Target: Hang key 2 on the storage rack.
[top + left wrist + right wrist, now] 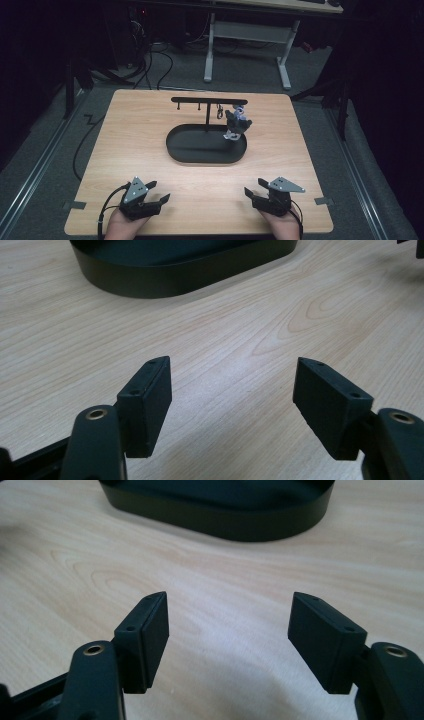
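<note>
Item: keychain toy point(236, 123) hung on rack point(208, 99), light, soft | Grasp: body, gently | Left claw point(163, 192): apart, empty | Right claw point(253, 188): apart, empty, on worktop point(150, 140)

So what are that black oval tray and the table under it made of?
The black oval tray looks like painted metal or hard plastic: a smooth matte wall with a soft sheen, so I can't tell which. The table seems wood or wood-look laminate: pale, with visible grain and knot swirls.
</note>
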A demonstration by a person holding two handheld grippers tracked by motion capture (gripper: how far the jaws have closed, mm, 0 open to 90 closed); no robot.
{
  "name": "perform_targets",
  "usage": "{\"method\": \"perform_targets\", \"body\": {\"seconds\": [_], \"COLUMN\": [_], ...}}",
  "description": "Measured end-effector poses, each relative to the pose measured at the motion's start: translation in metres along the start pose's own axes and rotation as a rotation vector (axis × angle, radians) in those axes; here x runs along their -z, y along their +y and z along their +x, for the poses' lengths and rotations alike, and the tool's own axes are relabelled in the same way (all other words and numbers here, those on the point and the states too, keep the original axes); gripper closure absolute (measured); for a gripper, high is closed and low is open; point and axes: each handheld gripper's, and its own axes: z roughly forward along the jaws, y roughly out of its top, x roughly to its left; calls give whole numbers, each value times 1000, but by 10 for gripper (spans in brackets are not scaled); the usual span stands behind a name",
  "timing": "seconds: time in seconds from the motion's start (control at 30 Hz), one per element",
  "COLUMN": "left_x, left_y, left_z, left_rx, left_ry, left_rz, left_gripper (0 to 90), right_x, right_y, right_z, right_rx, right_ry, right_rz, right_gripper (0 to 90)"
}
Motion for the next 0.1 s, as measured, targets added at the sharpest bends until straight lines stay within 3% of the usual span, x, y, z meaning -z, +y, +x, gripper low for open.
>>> {"method": "perform_targets", "body": {"seconds": [0.1], "left_x": [0], "left_y": [0], "left_z": [-2], "left_rx": [-1], "left_ry": [2], "left_rz": [-4], "left_gripper": [322], "right_x": [-1], "right_y": [3], "right_z": [0], "right_rx": [16], "right_ry": [-9], "right_rz": [-21], "right_gripper": [298]}}
